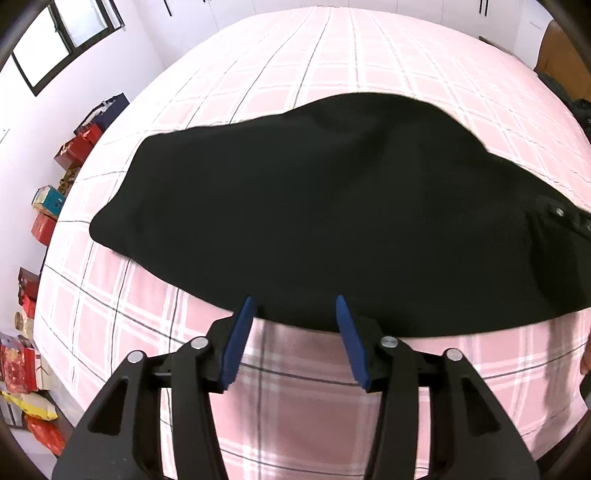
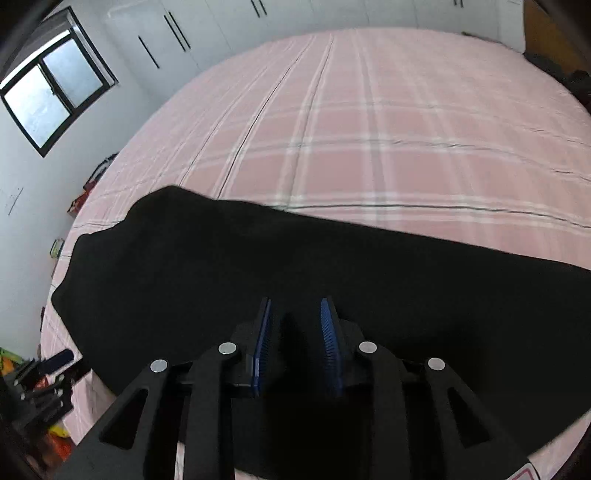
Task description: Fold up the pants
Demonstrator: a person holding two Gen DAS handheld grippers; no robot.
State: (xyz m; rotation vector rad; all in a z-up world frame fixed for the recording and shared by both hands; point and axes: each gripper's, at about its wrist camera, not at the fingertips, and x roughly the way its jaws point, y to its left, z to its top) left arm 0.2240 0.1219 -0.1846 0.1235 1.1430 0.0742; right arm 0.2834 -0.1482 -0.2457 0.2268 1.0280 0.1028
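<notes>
Black pants [image 1: 314,221] lie spread sideways on a bed with a pink plaid sheet [image 1: 295,55], legs laid together, waistband with a metal button at the right. My left gripper [image 1: 295,306] is open and empty, its blue pads at the pants' near edge. In the right wrist view the pants [image 2: 221,266] fill the lower half. My right gripper [image 2: 295,306] is open and hovers over the black cloth, holding nothing. The left gripper also shows at the lower left of the right wrist view [image 2: 51,373].
Boxes and red gift bags [image 1: 74,144] line the floor by the left wall. A window [image 2: 51,96] sits on the left wall. White wardrobes [image 2: 221,22] stand behind the bed. Dark items [image 1: 580,107] lie at the bed's right edge.
</notes>
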